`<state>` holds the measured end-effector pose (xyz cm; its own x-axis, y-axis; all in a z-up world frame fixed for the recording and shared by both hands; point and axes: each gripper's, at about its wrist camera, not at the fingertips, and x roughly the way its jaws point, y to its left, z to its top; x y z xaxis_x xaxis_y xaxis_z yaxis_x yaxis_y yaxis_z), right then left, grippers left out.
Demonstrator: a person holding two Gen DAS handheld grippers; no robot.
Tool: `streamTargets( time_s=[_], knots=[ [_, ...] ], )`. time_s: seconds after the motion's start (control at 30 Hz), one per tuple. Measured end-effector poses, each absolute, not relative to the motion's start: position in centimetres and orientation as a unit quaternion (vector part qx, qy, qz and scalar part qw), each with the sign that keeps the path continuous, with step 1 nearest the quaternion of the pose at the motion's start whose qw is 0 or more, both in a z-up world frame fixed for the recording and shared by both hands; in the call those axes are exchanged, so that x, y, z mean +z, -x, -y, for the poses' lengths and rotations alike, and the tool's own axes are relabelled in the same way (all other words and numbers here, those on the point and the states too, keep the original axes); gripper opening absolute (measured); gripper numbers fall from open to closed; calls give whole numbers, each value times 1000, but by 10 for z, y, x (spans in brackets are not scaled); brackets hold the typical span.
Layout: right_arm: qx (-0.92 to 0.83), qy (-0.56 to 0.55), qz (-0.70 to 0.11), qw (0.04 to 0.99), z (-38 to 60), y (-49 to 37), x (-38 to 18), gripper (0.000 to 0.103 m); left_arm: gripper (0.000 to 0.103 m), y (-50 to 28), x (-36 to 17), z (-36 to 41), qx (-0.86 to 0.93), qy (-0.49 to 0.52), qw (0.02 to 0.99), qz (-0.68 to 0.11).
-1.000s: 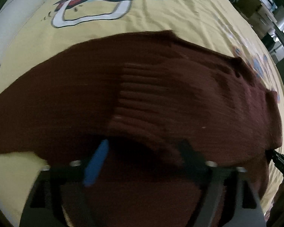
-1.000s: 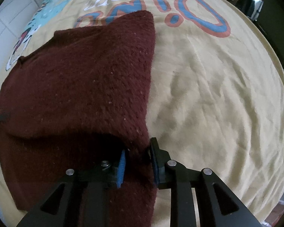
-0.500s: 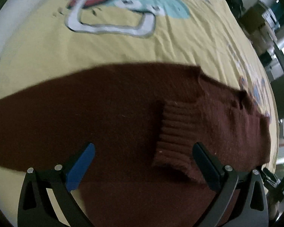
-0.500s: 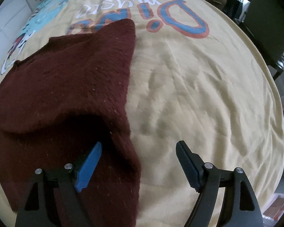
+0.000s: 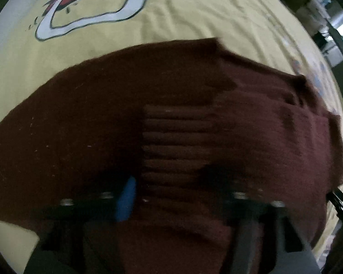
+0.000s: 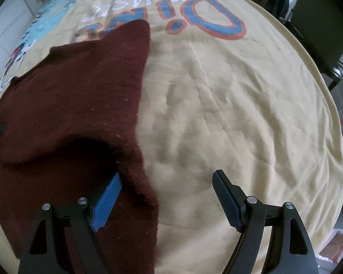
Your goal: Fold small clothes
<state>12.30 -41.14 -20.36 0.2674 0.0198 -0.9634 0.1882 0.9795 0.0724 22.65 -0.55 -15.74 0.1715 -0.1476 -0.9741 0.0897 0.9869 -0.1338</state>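
Sweater [image 6: 68,105], dark maroon knit, lies spread on a yellow cartoon-printed sheet [image 6: 228,105], part of it doubled over itself. Left hand-held gripper [image 5: 171,189] has just been closing, and its 2 jaws now pinch the ribbed cuff [image 5: 178,141] lying on the sweater's body. Right hand-held gripper [image 6: 167,187] stands spread, the sweater's edge between its jaws, unpinched.
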Motion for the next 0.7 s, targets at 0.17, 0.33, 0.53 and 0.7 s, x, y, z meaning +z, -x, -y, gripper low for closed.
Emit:
streamTargets(
  time_s=[0.17, 0.33, 0.53, 0.7],
  knots=[
    [-53, -103, -602, 790, 416, -124, -204, 82, 11, -216, -141, 0, -107, 39, 780, -615],
    [-45, -110, -593, 796, 421, -130, -189, 82, 10, -210, -107, -35, -111, 82, 803, -580],
    [-24, -142, -564, 813, 420, -156, -162, 82, 10, -210, -107, -60, -86, 80, 807, -579],
    [-6, -135, -578, 805, 401, -200, -173, 82, 10, -205, -123, -58, -84, 82, 795, -595]
  ],
)
